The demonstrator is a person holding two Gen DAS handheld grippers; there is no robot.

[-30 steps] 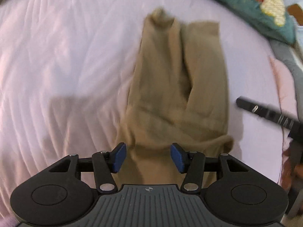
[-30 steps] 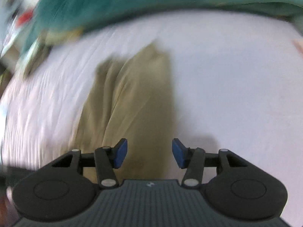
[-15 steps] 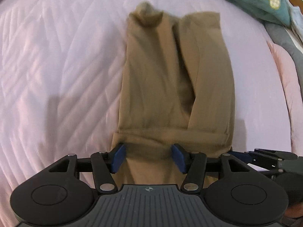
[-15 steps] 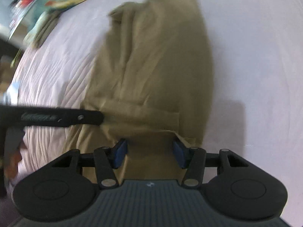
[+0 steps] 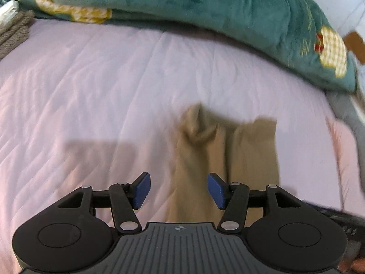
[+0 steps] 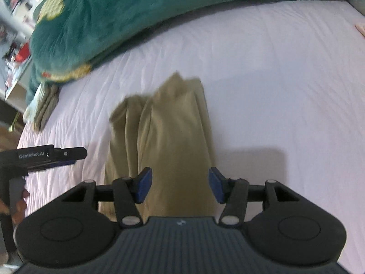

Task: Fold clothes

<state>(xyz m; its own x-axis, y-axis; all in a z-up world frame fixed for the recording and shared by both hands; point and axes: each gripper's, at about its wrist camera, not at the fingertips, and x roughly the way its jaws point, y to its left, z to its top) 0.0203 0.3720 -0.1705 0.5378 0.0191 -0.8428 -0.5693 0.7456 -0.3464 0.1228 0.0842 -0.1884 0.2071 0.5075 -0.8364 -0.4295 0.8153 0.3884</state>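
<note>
The tan garment [image 5: 225,157] lies on the pale sheet [image 5: 91,91], folded lengthwise into a narrow strip that runs away from the grippers toward the green blanket [image 5: 205,2], stopping well short of it. Its far end is bunched into a small peak on one side, and a lengthwise crease splits the top into two uneven bands.

The left gripper [image 5: 179,190] hangs over the strip's near end, toward its left edge, with its jaws spread wide and nothing between them. The right gripper [image 6: 180,185] is likewise parted and empty, above the near end toward the right edge; the cloth [image 6: 164,137] shows through the gap.

The next step is probably to take the near end at both corners and carry it toward the blanket. The risks lie in the layers: a pinch that catches only the top band would peel the lengthwise fold open as it lifts. Uneven grips would skew the fold. The bunched far end would leave a lump under the fold if not flattened.
</note>
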